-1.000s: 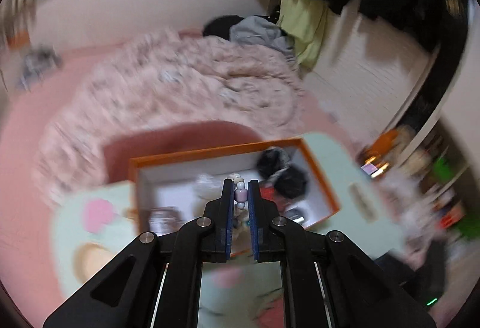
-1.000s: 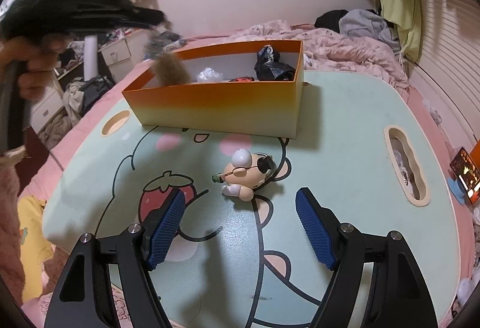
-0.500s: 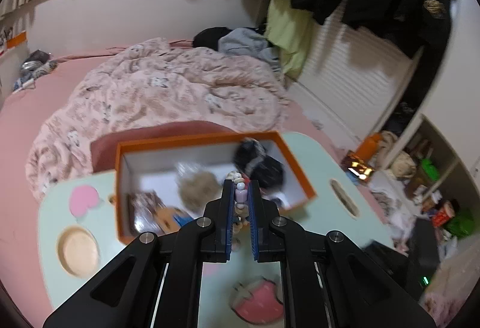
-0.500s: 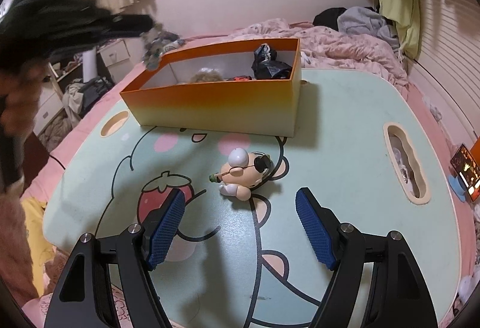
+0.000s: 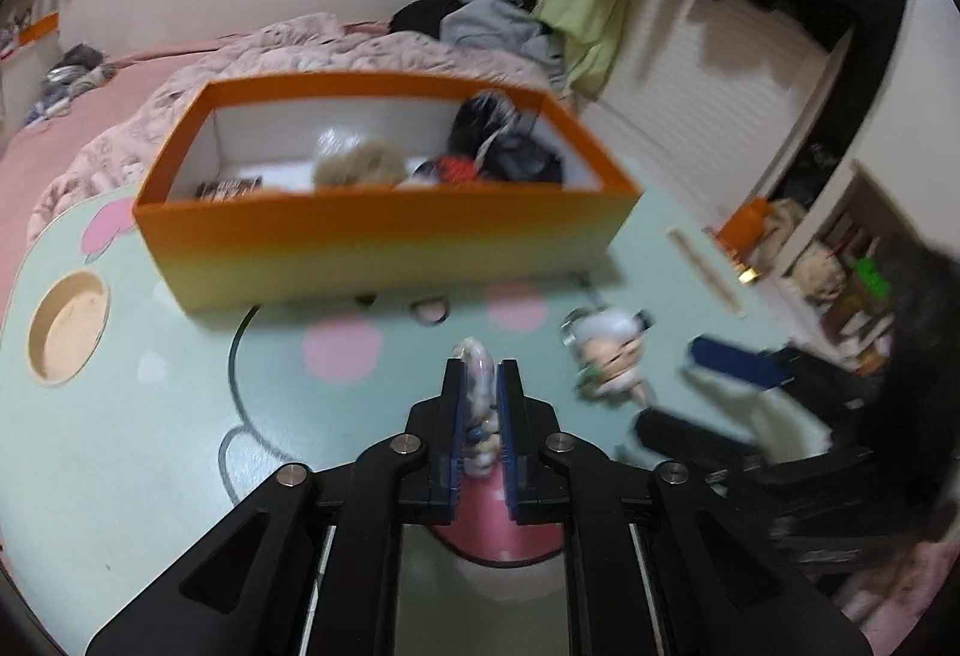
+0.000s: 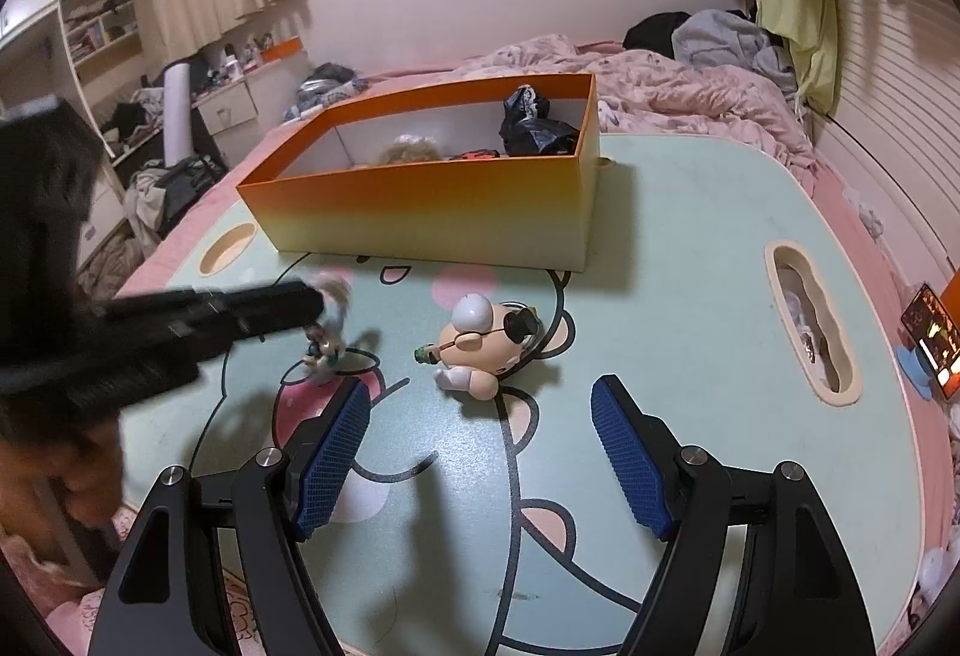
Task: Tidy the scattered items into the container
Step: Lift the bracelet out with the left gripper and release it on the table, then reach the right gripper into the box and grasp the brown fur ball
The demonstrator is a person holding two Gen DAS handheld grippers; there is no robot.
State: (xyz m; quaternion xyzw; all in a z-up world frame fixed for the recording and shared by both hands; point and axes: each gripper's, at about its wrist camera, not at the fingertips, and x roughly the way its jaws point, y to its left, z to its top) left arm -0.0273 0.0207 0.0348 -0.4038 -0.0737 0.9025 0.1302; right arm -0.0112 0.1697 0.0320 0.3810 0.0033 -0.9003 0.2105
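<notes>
While my left gripper (image 5: 480, 404) jaws part around a small pale beaded trinket (image 5: 478, 363) over the table (image 6: 690, 260), short of the orange cardboard box (image 6: 432, 212), my right gripper (image 6: 480, 452) hangs wide and empty before the round-headed cartoon figurine (image 6: 480, 350), my next pick.

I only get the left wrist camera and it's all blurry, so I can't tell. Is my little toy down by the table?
Observer: In the right wrist view the small figure hangs low at the left gripper tip, about at the table, though blurred. The jaws are opening with it between them.
Operator: Is the other gripper holding something?
Observer: No. The right gripper is open wide and empty; the bigger doll lies just ahead.
Operator: What's in the long hole?
Observer: The slot holds a few bits, too small to name.
</notes>
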